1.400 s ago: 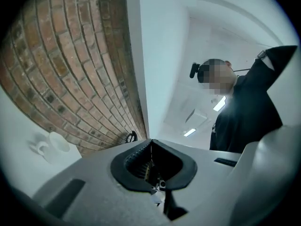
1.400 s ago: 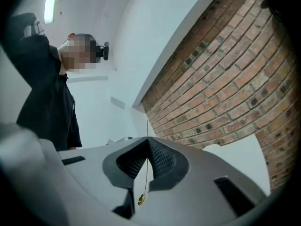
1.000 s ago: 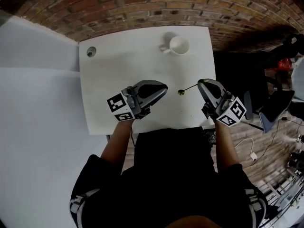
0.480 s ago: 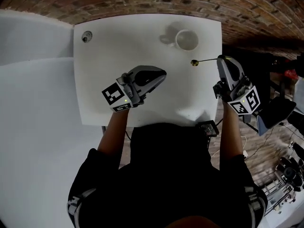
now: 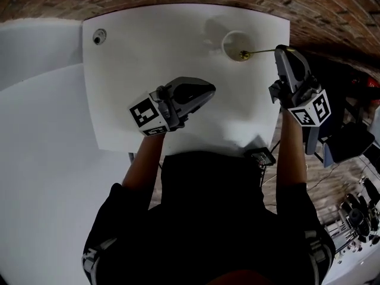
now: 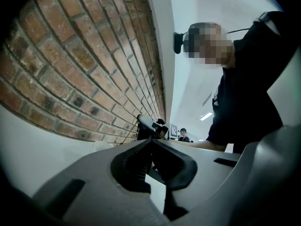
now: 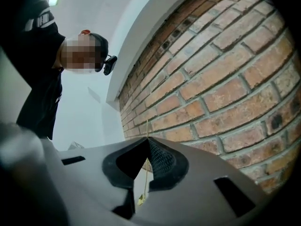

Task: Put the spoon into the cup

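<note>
The task is judged to be more than half done. The spoon (image 5: pixel 259 53) is pinched by its handle between the fingers of the right gripper (image 5: pixel 278 51), and its bowl is held over the 5 o'clock rim of the cup (image 5: pixel 233 40). Lowering and release are not yet done. The cup, at 1 o'clock on the worktop (image 5: pixel 148 46), is seen with nothing else inside. The fingers of the left gripper (image 5: pixel 209 90) are pressed together on nothing.

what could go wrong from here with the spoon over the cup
1. The right gripper pinches only the far end of the thin spoon handle, so the spoon may swivel or slip.
2. The spoon's bowl sits at the near rim of the cup, not over its middle; released now, it may fall onto the table or nudge the cup.
</note>
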`<state>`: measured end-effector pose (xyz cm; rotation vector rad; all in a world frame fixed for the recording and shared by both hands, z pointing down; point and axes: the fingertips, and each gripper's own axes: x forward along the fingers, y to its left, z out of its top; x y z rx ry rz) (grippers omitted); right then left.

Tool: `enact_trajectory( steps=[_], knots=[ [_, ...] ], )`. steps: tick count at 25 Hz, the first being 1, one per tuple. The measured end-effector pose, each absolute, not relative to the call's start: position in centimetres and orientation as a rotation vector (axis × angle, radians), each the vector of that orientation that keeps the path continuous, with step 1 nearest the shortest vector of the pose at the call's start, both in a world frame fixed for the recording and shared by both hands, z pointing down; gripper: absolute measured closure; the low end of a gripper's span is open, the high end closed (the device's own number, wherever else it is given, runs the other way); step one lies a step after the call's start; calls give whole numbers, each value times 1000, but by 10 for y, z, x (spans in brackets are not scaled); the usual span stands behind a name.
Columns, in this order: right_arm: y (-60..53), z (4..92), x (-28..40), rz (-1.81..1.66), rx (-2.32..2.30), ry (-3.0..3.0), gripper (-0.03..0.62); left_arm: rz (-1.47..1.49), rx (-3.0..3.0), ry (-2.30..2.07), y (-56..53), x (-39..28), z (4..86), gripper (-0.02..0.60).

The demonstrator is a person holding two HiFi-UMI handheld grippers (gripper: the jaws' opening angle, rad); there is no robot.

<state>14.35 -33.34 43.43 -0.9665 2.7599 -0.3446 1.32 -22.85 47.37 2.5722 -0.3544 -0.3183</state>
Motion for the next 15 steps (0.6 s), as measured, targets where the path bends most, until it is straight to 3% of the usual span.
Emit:
enact_trajectory(
  steps=[15],
  knots=[
    [-360,516,117,-493,-972,2819,586,-241,2502,-369,-241,17,522,565]
  ],
)
